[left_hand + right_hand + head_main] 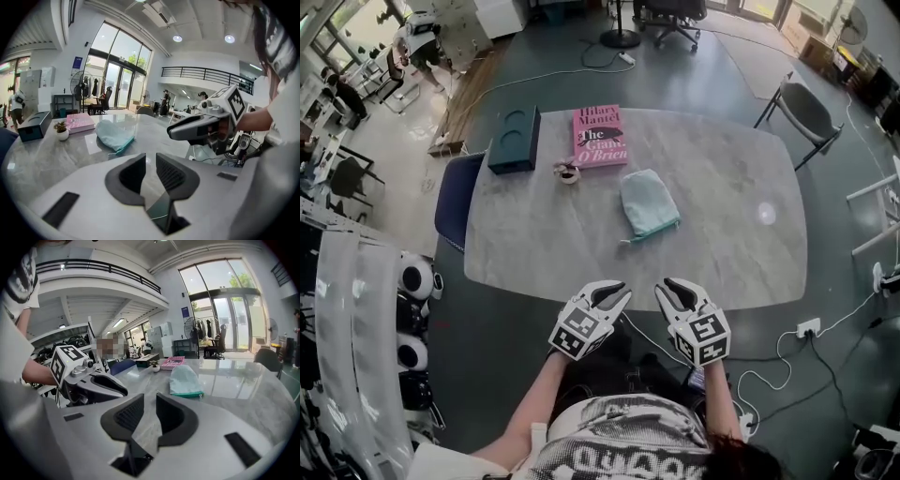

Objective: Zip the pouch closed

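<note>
The pale teal fabric pouch [649, 203] lies flat near the middle of the surface [741, 253], on the near side of the pink book [599, 136]. It looks soft and light, and likely to bunch or slide on the smooth top. My judgement: pin one end of the zipper edge and draw the pull with the other gripper. The left gripper [617, 292] and right gripper [667, 288] hover off the near edge, jaws narrowly apart, empty. The right gripper view shows the darker zipper trim [187, 393] side-on; only the head view gives the layout.
</note>
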A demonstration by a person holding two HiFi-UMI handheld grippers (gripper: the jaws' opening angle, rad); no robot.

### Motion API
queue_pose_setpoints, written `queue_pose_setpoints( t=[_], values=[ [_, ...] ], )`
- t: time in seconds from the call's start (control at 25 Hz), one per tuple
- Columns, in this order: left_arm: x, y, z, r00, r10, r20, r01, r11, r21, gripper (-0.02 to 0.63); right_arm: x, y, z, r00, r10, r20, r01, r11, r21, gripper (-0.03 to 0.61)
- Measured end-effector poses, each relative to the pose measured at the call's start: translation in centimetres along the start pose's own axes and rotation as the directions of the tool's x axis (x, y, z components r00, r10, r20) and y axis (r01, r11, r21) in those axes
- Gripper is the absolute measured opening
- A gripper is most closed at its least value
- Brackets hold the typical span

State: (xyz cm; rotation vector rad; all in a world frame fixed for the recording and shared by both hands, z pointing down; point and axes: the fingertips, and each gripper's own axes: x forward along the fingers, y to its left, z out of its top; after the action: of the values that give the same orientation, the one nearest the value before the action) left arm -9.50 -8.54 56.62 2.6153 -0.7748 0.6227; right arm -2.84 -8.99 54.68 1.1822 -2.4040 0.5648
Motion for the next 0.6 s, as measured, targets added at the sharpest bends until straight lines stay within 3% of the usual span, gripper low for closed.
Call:
queue_pose_setpoints(
  t=[0.4, 0.6],
  values=[
    [-2.2, -9.1, 0.5, 0.996, 0.040, 0.083, -0.041, 0.999, 0.016, 0.048, -7.6, 3.3, -2.2, 0.996, 0.045, 0.080, -0.042, 0.998, -0.041, 0.049],
    [-3.8, -13.4, 0.1, 0.991, 0.063, 0.120, -0.065, 0.998, 0.015, 0.030, -10.8, 5.5, -3.6, 0.990, 0.071, 0.120, -0.065, 0.996, -0.058, 0.000]
  ],
)
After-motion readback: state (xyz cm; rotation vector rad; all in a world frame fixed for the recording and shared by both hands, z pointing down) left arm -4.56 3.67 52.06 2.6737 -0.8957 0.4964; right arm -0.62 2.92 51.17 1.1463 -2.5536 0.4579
